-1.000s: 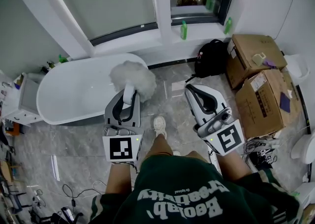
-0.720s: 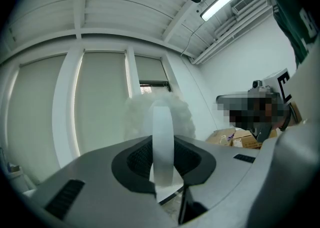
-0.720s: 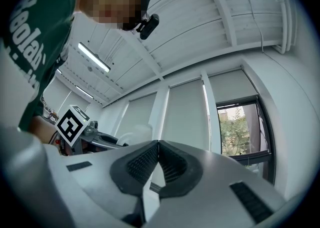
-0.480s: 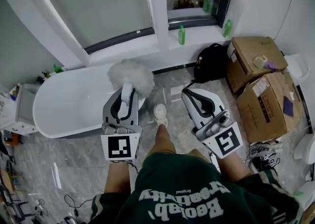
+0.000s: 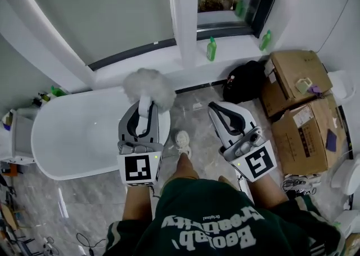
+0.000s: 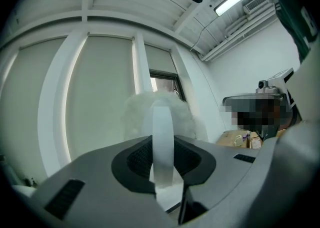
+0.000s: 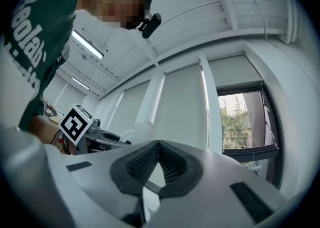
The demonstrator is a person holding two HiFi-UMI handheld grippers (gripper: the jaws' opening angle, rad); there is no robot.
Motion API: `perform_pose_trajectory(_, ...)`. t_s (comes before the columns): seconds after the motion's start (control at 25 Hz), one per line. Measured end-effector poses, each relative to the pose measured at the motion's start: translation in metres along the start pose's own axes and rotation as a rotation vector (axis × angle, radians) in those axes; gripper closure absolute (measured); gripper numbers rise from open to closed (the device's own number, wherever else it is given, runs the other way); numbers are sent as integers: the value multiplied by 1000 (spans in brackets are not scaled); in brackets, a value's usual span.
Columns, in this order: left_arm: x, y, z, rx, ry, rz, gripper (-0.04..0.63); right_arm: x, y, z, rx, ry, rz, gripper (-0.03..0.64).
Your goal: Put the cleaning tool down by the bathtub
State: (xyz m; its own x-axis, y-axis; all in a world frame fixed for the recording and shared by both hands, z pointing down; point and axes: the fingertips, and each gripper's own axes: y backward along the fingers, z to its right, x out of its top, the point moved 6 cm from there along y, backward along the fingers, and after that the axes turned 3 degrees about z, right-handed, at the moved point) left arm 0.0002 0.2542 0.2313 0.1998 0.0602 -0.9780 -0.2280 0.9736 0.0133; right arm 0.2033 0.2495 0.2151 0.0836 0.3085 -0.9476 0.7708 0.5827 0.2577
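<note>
The cleaning tool is a fluffy white duster (image 5: pixel 149 86) on a flat white handle (image 6: pixel 162 142). My left gripper (image 5: pixel 144 106) is shut on that handle, held about level, and the fluffy head (image 6: pixel 160 114) sticks out past the jaws. In the head view the duster head hangs over the right end of the white bathtub (image 5: pixel 67 142), close to the wall under the window. My right gripper (image 5: pixel 217 106) hovers over the grey floor to the right of the tub. Its ribbed pads (image 7: pixel 150 162) meet at the tips with nothing between them.
A black backpack (image 5: pixel 244 83) leans on the wall ahead of the right gripper. Two cardboard boxes (image 5: pixel 293 73) (image 5: pixel 308 137) stand at the right. Green bottles (image 5: pixel 211 49) (image 5: pixel 265 40) sit on the window sill. The person's shoe (image 5: pixel 181 139) is on the floor between the grippers.
Both grippers have moved forward toward the window wall, and the tub now lies closer under the left one. The left gripper's hold on the handle is unchanged, and the right stays shut.
</note>
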Motion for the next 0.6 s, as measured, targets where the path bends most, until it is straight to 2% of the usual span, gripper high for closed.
perform_pose_trajectory(0.4, -27, -143, -80, 14, 34, -70, 502, -55, -138, 81, 33, -40, -18, 600)
perform_pose_trajectory(0.6, -42, -214, -122, 23, 28, -111, 502, -89, -205, 122, 16, -61, -34, 600)
